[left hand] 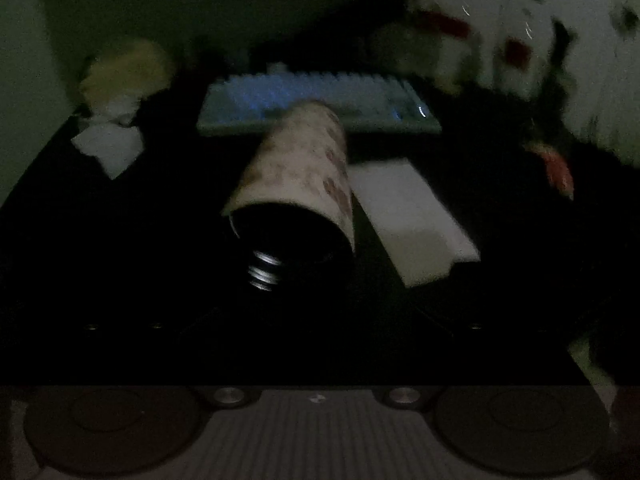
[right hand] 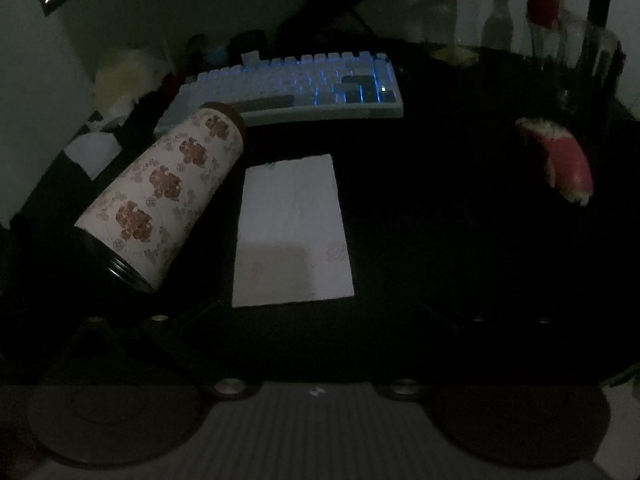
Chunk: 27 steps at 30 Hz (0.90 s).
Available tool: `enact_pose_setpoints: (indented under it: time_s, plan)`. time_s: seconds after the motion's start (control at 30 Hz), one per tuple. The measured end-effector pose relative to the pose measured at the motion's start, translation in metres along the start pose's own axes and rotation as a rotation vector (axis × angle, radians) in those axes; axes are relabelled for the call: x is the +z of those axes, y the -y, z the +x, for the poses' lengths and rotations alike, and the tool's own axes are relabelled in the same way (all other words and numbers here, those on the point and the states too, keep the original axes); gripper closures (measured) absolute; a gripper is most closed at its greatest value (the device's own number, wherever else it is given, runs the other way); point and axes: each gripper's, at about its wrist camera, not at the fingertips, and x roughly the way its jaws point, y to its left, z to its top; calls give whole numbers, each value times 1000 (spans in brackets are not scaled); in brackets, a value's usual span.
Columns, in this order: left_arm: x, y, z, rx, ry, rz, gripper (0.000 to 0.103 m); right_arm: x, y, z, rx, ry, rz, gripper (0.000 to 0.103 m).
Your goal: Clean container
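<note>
Dim lighting covers a black desk (right hand: 440,240). At its rear, a backlit keyboard (right hand: 304,88) is seen. A cylindrical container (right hand: 168,192) with a floral pattern is positioned at the left of the right wrist view, tilted. Its long axis runs from near-left to far-right: the dark threaded mouth (left hand: 266,268) points toward the left camera, and the closed base points toward the keyboard. Whether it is held or resting cannot be determined. 1 white tissue (right hand: 292,232) lies flat just beside it. Fingers of both grippers are lost in darkness, so neither jaw state can be told.
</note>
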Motion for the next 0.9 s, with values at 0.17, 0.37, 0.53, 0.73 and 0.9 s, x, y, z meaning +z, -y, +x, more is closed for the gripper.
enact_pose_setpoints:
  time_s: [0.17, 0.37, 0.53, 0.73, 0.9]
  plan:
    - [7, 1, -12, 32, 21, -36, 0, 6, 0, -16, 43, 34, 29, 0]
    - [6, 3, -23, 82, 48, -22, 0, 5, -1, -33, 40, 73, 22, 0]
    - [7, 4, -18, 110, 33, -16, 0, 4, 2, -30, 37, 60, 16, 0]
    - [8, 2, -16, 121, 32, -26, 0, 5, 6, -23, 28, 40, -3, 0]
    - [6, -4, -12, 118, 27, -40, 0, 3, 10, -18, 41, 25, -13, 0]
